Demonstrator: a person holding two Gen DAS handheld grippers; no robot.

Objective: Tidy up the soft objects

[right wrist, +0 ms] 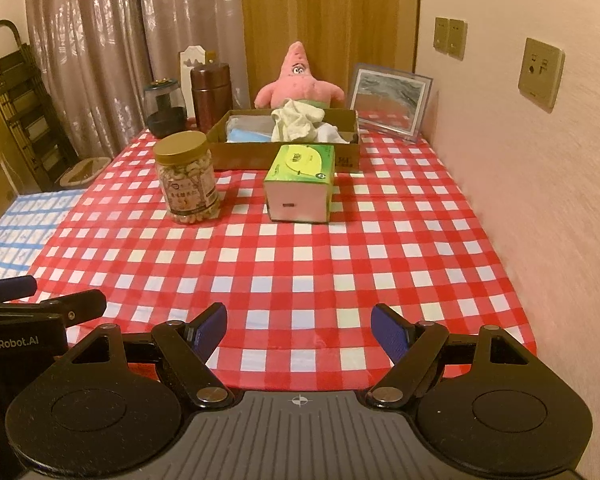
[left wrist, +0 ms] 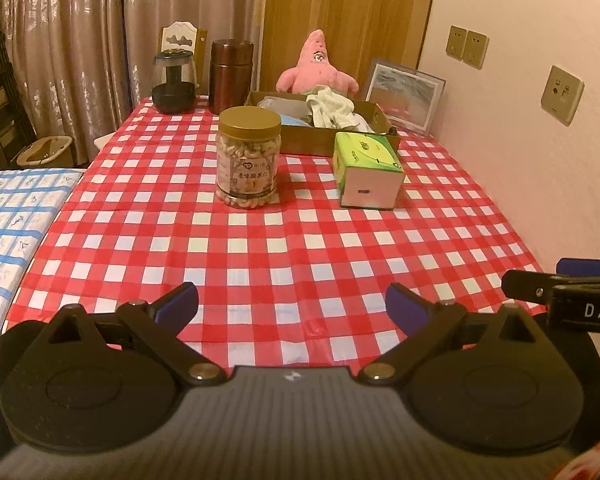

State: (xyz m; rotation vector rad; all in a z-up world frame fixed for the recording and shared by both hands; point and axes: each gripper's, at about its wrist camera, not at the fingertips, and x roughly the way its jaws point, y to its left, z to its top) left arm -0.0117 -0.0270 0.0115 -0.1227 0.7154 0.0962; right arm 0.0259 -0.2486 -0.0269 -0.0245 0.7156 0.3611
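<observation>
Both claws, left (left wrist: pixel 292 304) and right (right wrist: pixel 299 328), hang with jaws apart and empty over the near tabletop (right wrist: pixel 300 264), well short of the plush (right wrist: pixel 298 80) sitting upright behind the box (right wrist: pixel 284 156) at the far end. The plush looks light and squashy, so a pinch on its body or an arm should hold; the cloth (right wrist: pixel 296 122) in the box is limp and best taken by a bunched fold

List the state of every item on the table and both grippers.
left gripper: open, empty
right gripper: open, empty
nut jar: upright, lid on
tissue box: closed
cardboard tray: holds cloths
pink plush: upright behind tray
brown canister: upright, lidded
</observation>
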